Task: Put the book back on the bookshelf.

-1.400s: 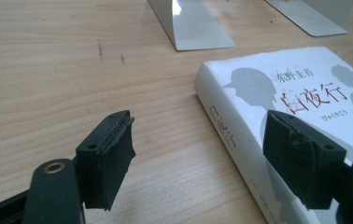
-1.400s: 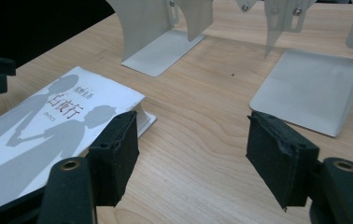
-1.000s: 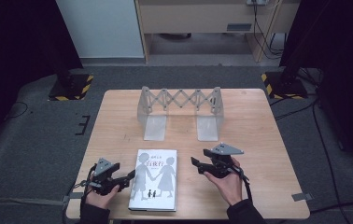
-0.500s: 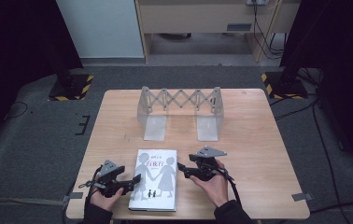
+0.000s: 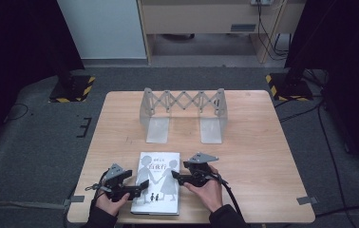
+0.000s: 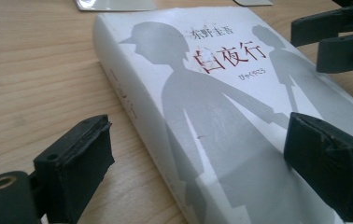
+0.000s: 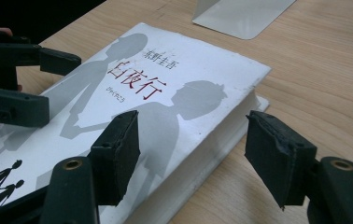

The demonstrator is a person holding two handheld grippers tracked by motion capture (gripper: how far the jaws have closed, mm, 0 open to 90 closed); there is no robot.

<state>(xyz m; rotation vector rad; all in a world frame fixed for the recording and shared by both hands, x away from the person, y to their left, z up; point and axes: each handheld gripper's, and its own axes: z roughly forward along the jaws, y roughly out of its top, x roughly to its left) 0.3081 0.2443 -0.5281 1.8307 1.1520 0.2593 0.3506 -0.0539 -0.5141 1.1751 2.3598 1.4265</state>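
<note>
Book (image 5: 157, 184) with a white cover and grey silhouettes lies flat at the near edge of the wooden table (image 5: 263, 142), between both grippers. Left gripper (image 6: 198, 154) straddles its spine edge, jaws apart; right gripper (image 7: 193, 154) straddles the opposite edge, jaws apart too. Grey expanding rack (image 5: 183, 114) stands farther back

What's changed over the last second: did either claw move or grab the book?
Both claws closed in on the book from its sides: the left claw moved right to its left edge, the right claw moved left and toward the person to its right edge. Both are open, straddling the edges; nothing is gripped yet. The book and the metal folding rack stayed put.
</note>
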